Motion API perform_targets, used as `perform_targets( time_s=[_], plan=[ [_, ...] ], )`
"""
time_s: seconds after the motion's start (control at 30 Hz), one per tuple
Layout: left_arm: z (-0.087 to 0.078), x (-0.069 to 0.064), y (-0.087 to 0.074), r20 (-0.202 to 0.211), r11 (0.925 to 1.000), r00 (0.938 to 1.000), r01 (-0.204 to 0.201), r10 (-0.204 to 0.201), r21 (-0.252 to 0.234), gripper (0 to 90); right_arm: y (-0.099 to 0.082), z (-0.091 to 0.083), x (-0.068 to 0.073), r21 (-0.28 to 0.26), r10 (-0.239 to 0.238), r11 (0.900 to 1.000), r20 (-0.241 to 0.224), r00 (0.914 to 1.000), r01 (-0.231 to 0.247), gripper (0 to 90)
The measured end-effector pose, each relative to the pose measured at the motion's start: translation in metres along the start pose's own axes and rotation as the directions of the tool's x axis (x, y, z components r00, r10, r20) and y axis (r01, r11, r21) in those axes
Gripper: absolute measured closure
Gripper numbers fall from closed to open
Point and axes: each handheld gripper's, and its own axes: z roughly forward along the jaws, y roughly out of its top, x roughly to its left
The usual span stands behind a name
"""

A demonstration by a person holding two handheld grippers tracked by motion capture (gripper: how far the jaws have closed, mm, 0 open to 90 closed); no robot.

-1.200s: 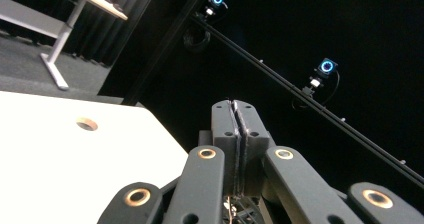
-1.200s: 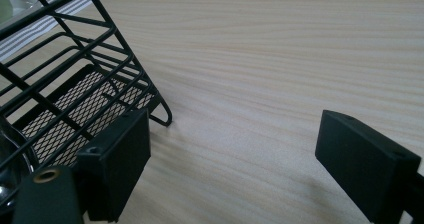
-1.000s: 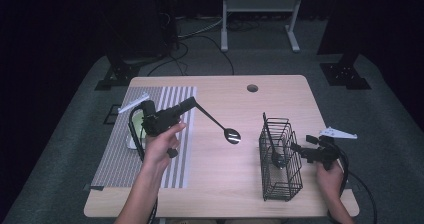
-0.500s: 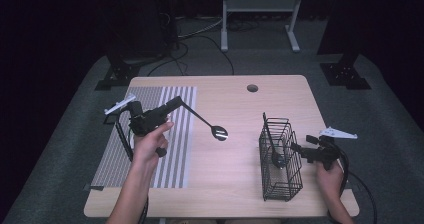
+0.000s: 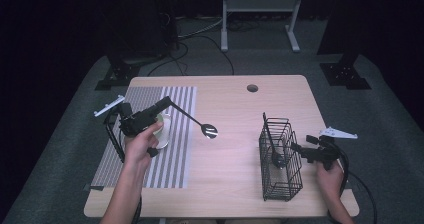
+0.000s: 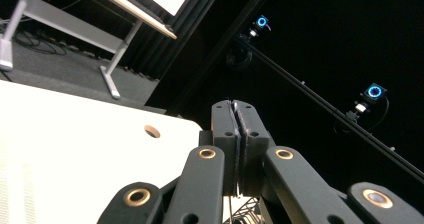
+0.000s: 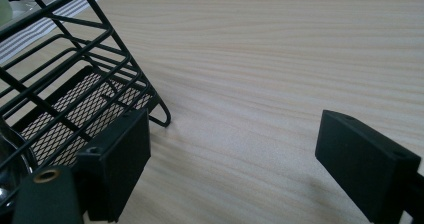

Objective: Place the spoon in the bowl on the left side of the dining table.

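Over the table's left edge, above the striped mat (image 5: 150, 149), the left gripper (image 5: 165, 104) is clamped on a ladle (image 5: 200, 125), while the right gripper (image 5: 295, 148) stands wide open, empty, beside the basket (image 5: 280, 159).

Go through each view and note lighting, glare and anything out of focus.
High view: the table is evenly lit against a dark room, and the ladle bowl catches a bright glint. Left gripper view: the tabletop is washed out nearly white, and the left gripper is shut, sharp against black. Right gripper view: soft light, faint shadows under the wire basket; the right gripper is open.
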Motion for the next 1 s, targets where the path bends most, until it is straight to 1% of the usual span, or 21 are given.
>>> perform_targets(
  time_s=[0.37,0.53,0.6,0.83,1.0],
  plan=[
    [-0.019,0.017,0.007,-0.061,0.9997,0.9981,0.004,-0.005,-0.026,89.3,0.000,0.000,0.000,-0.003,0.004,1.0000,-0.002,1.0000,-0.004,13.4],
    [-0.027,0.024,0.011,-0.074,0.9988,0.9971,0.011,-0.015,-0.048,89.3,0.000,-0.001,0.000,-0.005,0.006,1.0000,-0.004,1.0000,-0.006,13.4],
    [-0.030,0.027,0.012,-0.082,0.9988,0.9965,0.006,-0.010,-0.049,89.4,0.000,-0.001,-0.001,-0.005,0.008,1.0000,-0.004,1.0000,-0.008,13.4],
    [-0.040,0.039,0.014,-0.119,0.9976,0.9926,0.017,-0.025,-0.067,89.3,0.000,-0.001,0.000,-0.006,0.007,1.0000,-0.004,1.0000,-0.007,13.4],
    [-0.047,0.048,0.016,-0.147,0.9963,0.9885,0.026,-0.038,-0.082,89.4,0.000,-0.001,0.000,-0.005,0.006,1.0000,-0.003,1.0000,-0.006,13.4]
  ],
)
